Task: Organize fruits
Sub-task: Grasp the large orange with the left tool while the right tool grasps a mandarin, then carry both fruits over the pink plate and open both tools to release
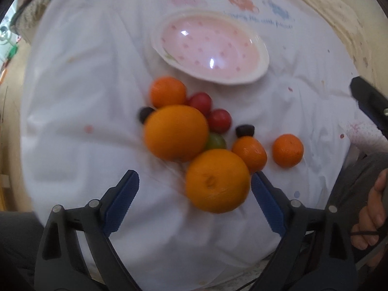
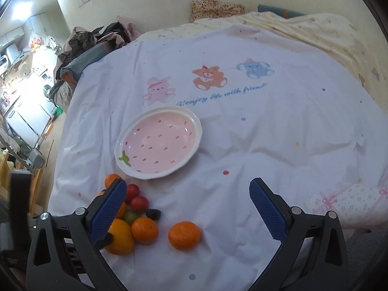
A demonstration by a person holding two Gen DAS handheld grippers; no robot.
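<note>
Left tool (image 1: 195, 181) spread wide, holding nothing. Nearest big orange (image 1: 217, 180) sits just ahead, hard against its right finger (image 1: 265, 203), well clear of the left one. Off-centre, so my read is it's lining up on that orange and needs to shift right before closing.

Right tool (image 2: 188, 191) also released and empty, hanging higher and further back, nothing between its fingers. Looks parked while the left works.

Fruit is all bunched on the white bed sheet (image 1: 72, 97), ahead of the left tool: second big orange (image 1: 176, 133), small oranges (image 1: 167, 91), (image 1: 249, 154), one loner (image 1: 287, 150) off to the right, two red tomatoes (image 1: 200, 101), (image 1: 219, 120), green grape (image 1: 215, 141), two dark grapes (image 1: 145, 114), (image 1: 245, 130). Pink strawberry plate (image 1: 263, 58) beyond the pile holds no fruit, so it's likely the destination and sorting hasn't started.

Left view: finger-to-orange spacing, but motion-blurred. Right view: sharp, shows the plate's stem motif, sheet print and room, but its own left finger (image 2: 109, 209) hides part of the pile.
</note>
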